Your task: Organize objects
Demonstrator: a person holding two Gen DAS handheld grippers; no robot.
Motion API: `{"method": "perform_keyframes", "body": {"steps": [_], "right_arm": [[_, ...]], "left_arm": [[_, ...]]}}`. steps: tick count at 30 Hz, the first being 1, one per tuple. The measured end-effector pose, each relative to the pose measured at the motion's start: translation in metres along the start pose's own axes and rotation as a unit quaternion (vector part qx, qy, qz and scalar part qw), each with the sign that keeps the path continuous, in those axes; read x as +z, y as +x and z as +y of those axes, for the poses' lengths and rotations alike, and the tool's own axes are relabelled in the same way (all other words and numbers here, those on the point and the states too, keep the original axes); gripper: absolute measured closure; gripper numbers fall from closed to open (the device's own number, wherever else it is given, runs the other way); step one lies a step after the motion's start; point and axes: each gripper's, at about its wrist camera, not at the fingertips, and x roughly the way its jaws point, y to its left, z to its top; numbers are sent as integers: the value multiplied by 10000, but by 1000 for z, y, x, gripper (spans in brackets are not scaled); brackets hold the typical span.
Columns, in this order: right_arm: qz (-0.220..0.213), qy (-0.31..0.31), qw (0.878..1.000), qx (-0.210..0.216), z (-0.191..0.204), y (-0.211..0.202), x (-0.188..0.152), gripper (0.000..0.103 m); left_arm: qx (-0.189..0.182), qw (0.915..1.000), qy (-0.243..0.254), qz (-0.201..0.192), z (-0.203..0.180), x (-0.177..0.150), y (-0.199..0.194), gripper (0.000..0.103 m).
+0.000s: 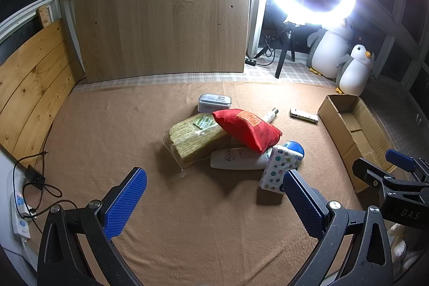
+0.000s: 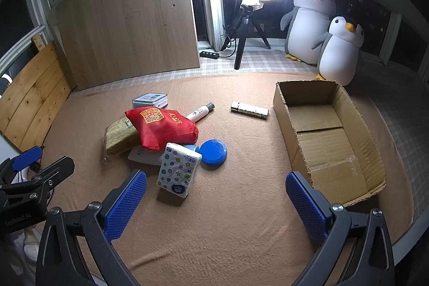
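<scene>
A pile lies on the tan blanket: a red pouch (image 2: 161, 126) on a green-brown packet (image 2: 119, 137), a white lotion bottle (image 1: 236, 158), a starred tissue pack (image 2: 178, 169), a blue round lid (image 2: 213, 151). Behind are a grey tin (image 2: 150, 99), a small white bottle (image 2: 201, 111) and a gold bar-shaped box (image 2: 249, 110). An open cardboard box (image 2: 332, 141) stands at the right. My left gripper (image 1: 214, 201) is open, short of the pile. My right gripper (image 2: 215, 201) is open, nothing between its fingers, near the tissue pack.
A ring light on a tripod (image 2: 249, 26) and two plush penguins (image 2: 340, 52) stand beyond the blanket. A wood panel (image 1: 163, 12) leans at the back, pine boards (image 1: 34, 82) at the left. A power strip with cables (image 1: 20, 216) lies at the left edge.
</scene>
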Motion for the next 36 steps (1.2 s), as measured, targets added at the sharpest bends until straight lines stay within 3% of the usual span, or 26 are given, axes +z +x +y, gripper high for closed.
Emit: {"method": "perform_keyframes", "body": {"steps": [36], "right_arm": [[182,102,9998,18,-10,12,1,0]], "left_arm": [[-69,9999,92,117,-14,0,21,0]]}}
